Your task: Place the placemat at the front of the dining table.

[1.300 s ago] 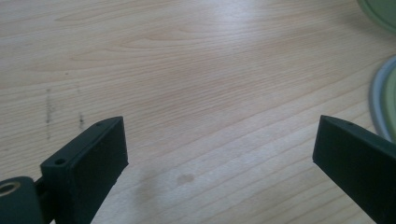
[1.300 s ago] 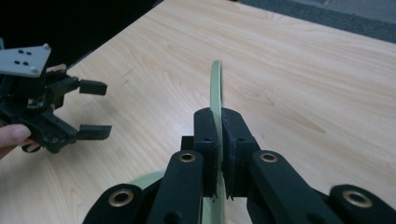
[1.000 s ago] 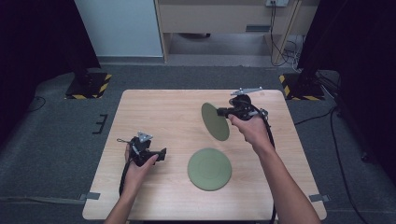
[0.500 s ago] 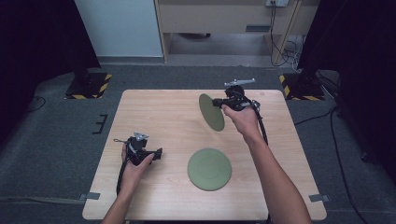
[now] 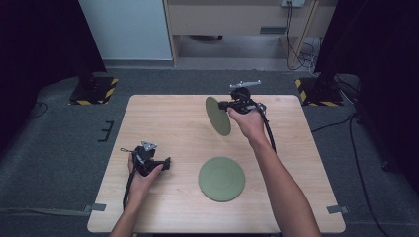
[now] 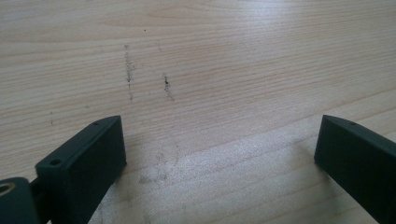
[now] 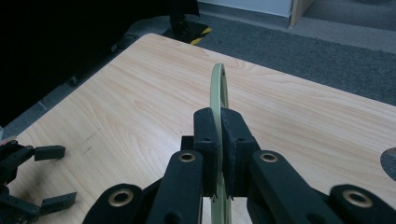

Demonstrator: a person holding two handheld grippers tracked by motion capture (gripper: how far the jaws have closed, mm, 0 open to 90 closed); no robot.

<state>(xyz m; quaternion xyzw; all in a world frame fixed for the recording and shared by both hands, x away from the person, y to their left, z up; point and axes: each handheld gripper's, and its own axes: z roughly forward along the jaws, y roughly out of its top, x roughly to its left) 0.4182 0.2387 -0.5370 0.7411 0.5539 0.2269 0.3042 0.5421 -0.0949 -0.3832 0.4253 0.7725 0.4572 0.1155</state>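
My right gripper [image 5: 225,105] holds a green plate [image 5: 218,115] by its rim, lifted above the far middle of the wooden table [image 5: 163,118] and tilted on edge. In the right gripper view the jaws are shut on the plate's thin rim [image 7: 218,88], which rises edge-on between them. A second green plate [image 5: 222,178] lies flat on the table near the front. My left gripper [image 5: 167,163] rests low at the table's left front, open, with bare wood [image 6: 210,93] between its fingers [image 6: 88,158]. The left gripper [image 7: 51,177] also appears at the bottom left of the right gripper view.
Grey carpet [image 5: 59,138] surrounds the table. Stands with yellow-black striped bases [image 5: 94,91] sit at the far left and far right corners. A wooden cabinet [image 5: 232,15] and cables are behind the table.
My right gripper has carried the tilted plate farther from me and slightly left. The left gripper has drifted a little toward the front left, still open.
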